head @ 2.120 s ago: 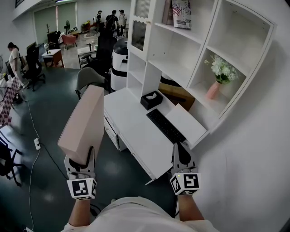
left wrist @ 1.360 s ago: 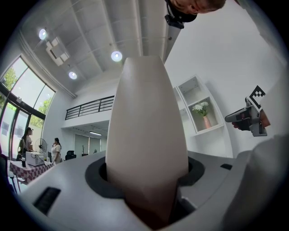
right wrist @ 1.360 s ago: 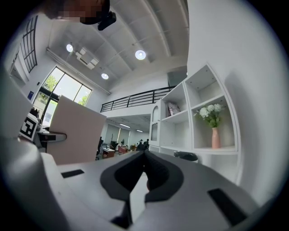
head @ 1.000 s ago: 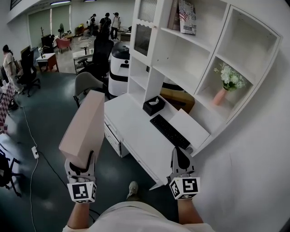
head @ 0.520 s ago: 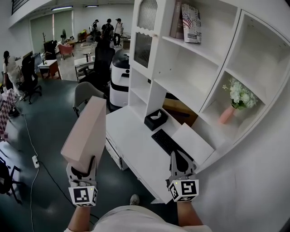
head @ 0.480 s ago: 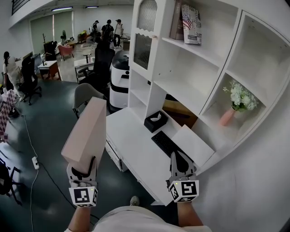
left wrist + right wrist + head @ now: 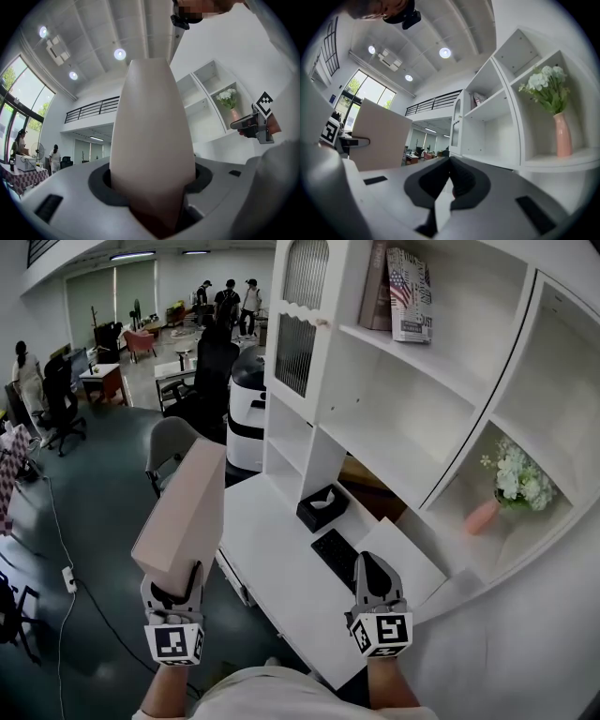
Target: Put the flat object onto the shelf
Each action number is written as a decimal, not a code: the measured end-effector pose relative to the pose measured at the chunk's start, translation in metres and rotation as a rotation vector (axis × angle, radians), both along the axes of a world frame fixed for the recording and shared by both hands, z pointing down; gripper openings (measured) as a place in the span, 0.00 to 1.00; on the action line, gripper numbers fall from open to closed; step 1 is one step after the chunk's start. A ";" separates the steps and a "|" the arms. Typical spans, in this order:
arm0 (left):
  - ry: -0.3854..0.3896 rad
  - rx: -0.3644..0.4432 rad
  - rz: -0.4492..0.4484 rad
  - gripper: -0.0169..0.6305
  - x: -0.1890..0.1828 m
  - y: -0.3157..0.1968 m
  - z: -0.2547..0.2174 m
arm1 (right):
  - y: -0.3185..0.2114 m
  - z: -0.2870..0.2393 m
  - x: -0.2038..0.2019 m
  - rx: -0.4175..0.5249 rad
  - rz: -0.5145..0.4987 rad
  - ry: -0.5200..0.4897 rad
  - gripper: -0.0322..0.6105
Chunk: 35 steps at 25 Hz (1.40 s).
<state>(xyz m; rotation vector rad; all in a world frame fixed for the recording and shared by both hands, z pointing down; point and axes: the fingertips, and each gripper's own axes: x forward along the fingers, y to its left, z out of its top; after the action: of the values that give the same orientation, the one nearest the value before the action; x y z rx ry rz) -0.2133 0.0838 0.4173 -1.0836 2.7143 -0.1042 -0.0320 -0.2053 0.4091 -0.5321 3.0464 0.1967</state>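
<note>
The pink board (image 7: 183, 507) stands on end in the left gripper (image 7: 174, 579), which is clamped on its lower end. Its long axis runs up and away from the person, perhaps leaning slightly toward the shelf (image 7: 403, 390). It hangs in the air left of the desk (image 7: 281, 563). The right gripper (image 7: 373, 570) is pinched together, empty. Since half a second ago the shelf looms nearer, while the board's pose is unchanged.

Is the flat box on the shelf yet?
Not yet. Done: the flat box is picked up. In hand: the left gripper has its jaws shut on the box's lower end. Left: carry it to the white shelf and set it down. The right gripper is shut, empty.
</note>
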 end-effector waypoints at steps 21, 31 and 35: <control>-0.034 -0.004 0.251 0.45 -0.136 -0.108 -0.010 | -0.037 -0.015 -0.055 0.029 0.260 0.027 0.05; -0.220 -0.031 0.436 0.46 -0.144 -0.184 -0.054 | -0.047 -0.020 -0.023 0.026 0.482 0.020 0.05; -0.436 -0.101 0.499 0.46 -0.125 -0.210 -0.078 | -0.048 -0.021 -0.001 0.016 0.564 0.006 0.05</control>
<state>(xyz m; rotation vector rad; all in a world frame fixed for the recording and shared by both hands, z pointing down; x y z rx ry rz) -0.3387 -0.1267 0.3391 -1.5250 2.0171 -0.3500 -0.0333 -0.2532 0.3882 -1.3749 2.8114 0.2362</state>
